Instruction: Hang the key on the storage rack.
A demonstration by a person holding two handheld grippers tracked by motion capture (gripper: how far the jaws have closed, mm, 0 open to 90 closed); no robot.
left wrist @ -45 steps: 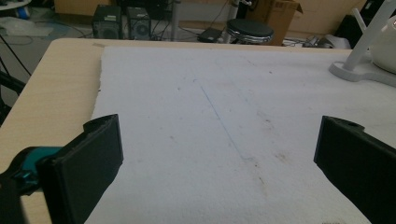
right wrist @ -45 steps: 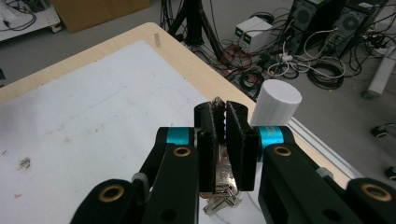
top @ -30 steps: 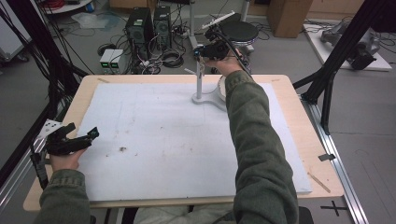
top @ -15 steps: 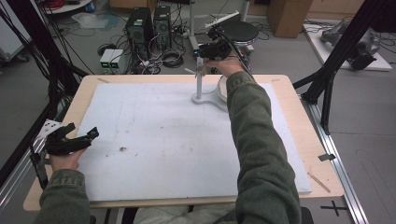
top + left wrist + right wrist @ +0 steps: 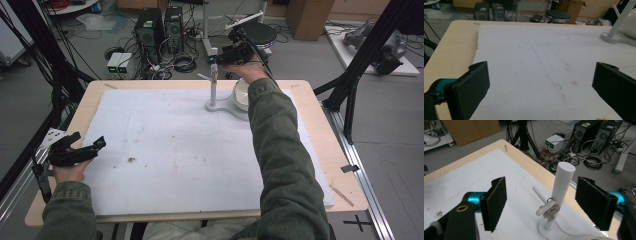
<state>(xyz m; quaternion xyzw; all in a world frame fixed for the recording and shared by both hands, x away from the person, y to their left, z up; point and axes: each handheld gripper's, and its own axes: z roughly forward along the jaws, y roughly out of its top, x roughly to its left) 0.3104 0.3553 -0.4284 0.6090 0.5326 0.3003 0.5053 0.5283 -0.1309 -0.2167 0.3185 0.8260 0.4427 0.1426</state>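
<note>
Hovering wide over the post (image 5: 563, 192), the right tongs (image 5: 541, 205) should drop lower (keys (image 5: 550, 209) hang between them); left tongs (image 5: 541, 87) wide, idle.

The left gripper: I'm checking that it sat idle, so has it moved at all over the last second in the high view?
No. The left gripper sits at the same spot by the left edge of the white mat, jaws open.

White stand (image 5: 214, 90) between open right tongs (image 5: 541, 205)
</note>
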